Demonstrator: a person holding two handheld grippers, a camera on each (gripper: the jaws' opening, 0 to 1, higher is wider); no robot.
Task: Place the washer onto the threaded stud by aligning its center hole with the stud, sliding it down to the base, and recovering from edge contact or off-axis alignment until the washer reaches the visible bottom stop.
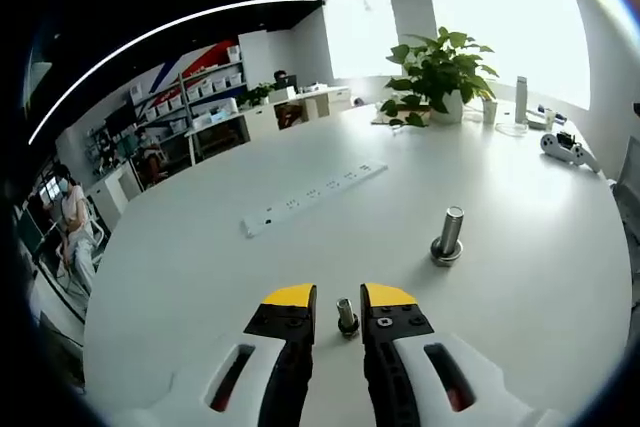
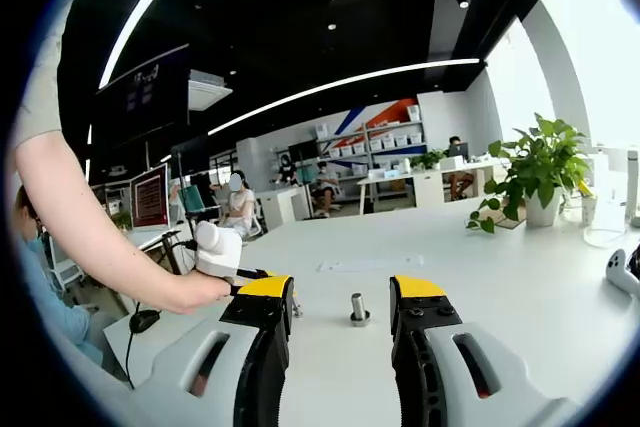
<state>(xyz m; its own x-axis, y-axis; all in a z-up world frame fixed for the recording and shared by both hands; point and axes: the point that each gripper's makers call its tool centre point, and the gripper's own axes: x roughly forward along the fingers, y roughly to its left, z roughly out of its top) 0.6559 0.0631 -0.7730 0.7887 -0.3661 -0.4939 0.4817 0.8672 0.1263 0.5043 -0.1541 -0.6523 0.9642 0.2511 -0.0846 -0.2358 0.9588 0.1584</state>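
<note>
A tall metal stud (image 1: 449, 234) stands upright on the white table (image 1: 200, 277), with a wider ring-like foot at its base. A shorter stud (image 1: 346, 316) stands just past my left gripper (image 1: 340, 297), in line with the gap between its yellow-tipped jaws; the jaws are apart and touch nothing. My right gripper (image 2: 342, 287) is open wide above the table, and the tall stud (image 2: 358, 308) stands beyond its gap. A person's hand (image 2: 190, 292) holds the left gripper's white body (image 2: 218, 247) at the left. I cannot pick out a loose washer.
A white power strip (image 1: 312, 196) lies across the table's middle. At the far end stand a potted plant (image 1: 438, 72), a cup and a white handheld device (image 1: 566, 148). Desks, shelves and seated people are beyond the table's left edge.
</note>
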